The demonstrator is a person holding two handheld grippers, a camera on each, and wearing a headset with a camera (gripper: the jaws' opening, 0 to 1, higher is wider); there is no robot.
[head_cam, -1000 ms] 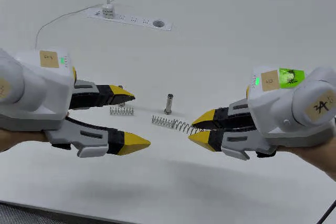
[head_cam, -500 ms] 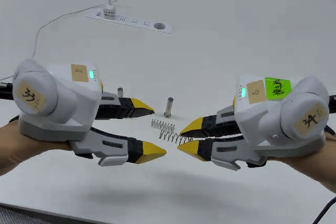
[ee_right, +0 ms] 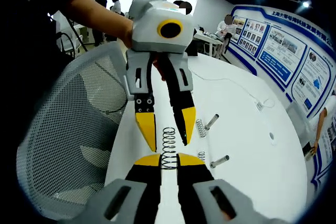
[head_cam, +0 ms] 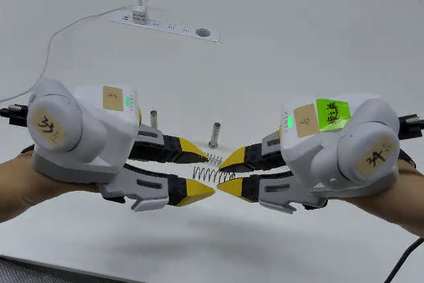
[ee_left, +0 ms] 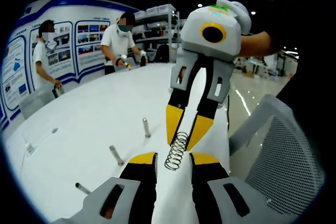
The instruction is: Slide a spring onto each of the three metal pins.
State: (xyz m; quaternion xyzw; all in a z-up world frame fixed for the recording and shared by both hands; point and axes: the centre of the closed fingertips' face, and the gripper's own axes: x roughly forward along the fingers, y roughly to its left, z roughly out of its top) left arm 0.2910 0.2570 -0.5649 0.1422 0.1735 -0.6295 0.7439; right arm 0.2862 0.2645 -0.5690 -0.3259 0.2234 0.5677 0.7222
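Right gripper (ee_right: 168, 160) fingers clamp spring (ee_right: 168, 149) end; left gripper (ee_right: 168, 145), open, straddles far end; two pins (ee_right: 212, 122) nearby.

Yellow-tipped black left tongs (head_cam: 210, 173), silver spring (ee_left: 177, 150), white table (head_cam: 298, 44)

The spring (head_cam: 211, 174) was bare, bright metal wire. The pin (head_cam: 214, 134) was smooth, satin metal. The counter (head_cam: 298, 44) was smooth and matt. The left hand-held gripper (head_cam: 210, 174) and right hand-held gripper (head_cam: 220, 175) had glossy white plastic housings and matt yellow-tipped jaws.
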